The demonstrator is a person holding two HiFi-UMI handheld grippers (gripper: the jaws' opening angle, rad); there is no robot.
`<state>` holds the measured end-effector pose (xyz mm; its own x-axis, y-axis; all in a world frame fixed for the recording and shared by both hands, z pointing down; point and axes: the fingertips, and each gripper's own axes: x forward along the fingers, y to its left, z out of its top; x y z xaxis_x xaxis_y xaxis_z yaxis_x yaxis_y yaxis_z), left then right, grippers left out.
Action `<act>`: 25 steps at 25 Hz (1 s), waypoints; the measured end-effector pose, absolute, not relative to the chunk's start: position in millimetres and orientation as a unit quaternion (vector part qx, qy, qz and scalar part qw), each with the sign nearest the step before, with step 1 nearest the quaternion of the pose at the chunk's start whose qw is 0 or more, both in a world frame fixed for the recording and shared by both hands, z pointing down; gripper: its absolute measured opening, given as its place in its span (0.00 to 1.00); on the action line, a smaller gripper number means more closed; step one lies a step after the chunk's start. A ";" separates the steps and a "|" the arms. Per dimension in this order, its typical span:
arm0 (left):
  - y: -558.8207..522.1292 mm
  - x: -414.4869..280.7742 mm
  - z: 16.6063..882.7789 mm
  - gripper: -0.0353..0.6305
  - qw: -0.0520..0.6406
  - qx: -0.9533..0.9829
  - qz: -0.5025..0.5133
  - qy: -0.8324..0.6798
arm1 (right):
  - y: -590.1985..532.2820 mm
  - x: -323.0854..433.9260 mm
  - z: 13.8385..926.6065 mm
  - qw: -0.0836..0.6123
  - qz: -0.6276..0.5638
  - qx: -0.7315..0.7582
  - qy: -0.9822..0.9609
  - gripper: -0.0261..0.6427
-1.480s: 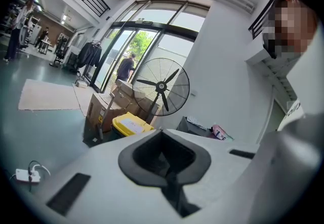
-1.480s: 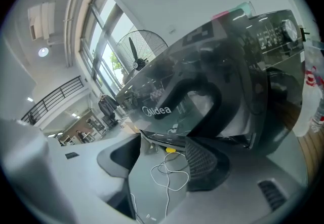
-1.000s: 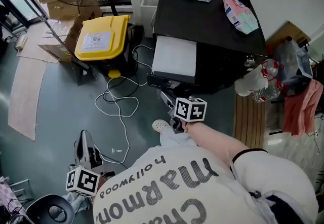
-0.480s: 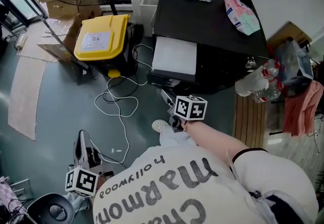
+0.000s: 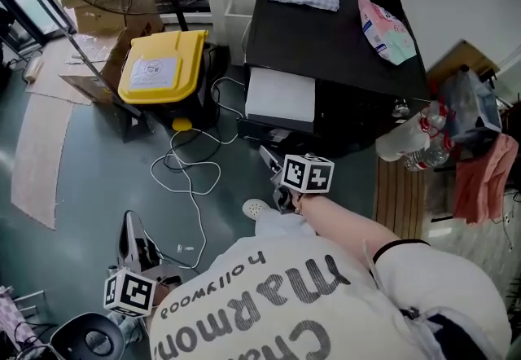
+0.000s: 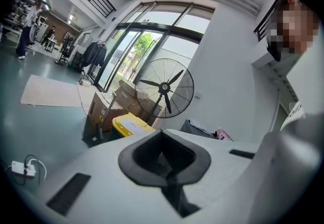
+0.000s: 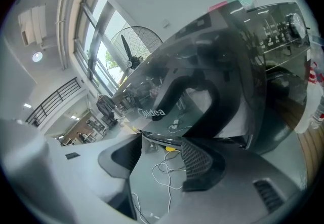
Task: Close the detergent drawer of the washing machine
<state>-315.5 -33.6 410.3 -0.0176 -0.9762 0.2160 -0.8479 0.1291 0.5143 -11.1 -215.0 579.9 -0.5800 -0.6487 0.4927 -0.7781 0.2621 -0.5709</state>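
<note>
right arm (image 5: 346,226) is reaching forward, right gripper (image 7: 161,151) is tilting downward, jaws standing wide after just closing a touch, nothing between them. left gripper (image 6: 165,161) is hanging low at the side, jaws pressing together.

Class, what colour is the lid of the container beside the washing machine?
Yellow; the container lid shows best in the head view.

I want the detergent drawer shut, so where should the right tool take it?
Likely its front edge: the drawer sticks out level from the washer front towards you, so bring the open right tool from the front and push straight in.
</note>
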 end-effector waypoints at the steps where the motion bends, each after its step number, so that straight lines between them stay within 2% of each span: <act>1: -34.4 -315.3 410.2 0.06 0.265 0.649 -0.122 -0.703 | -217.5 -8.6 579.8 0.080 0.405 0.453 -0.790 0.43; 25: -44.8 -320.2 406.2 0.06 0.256 0.640 -0.121 -0.715 | -244.9 -0.4 576.5 0.068 0.422 0.462 -0.777 0.43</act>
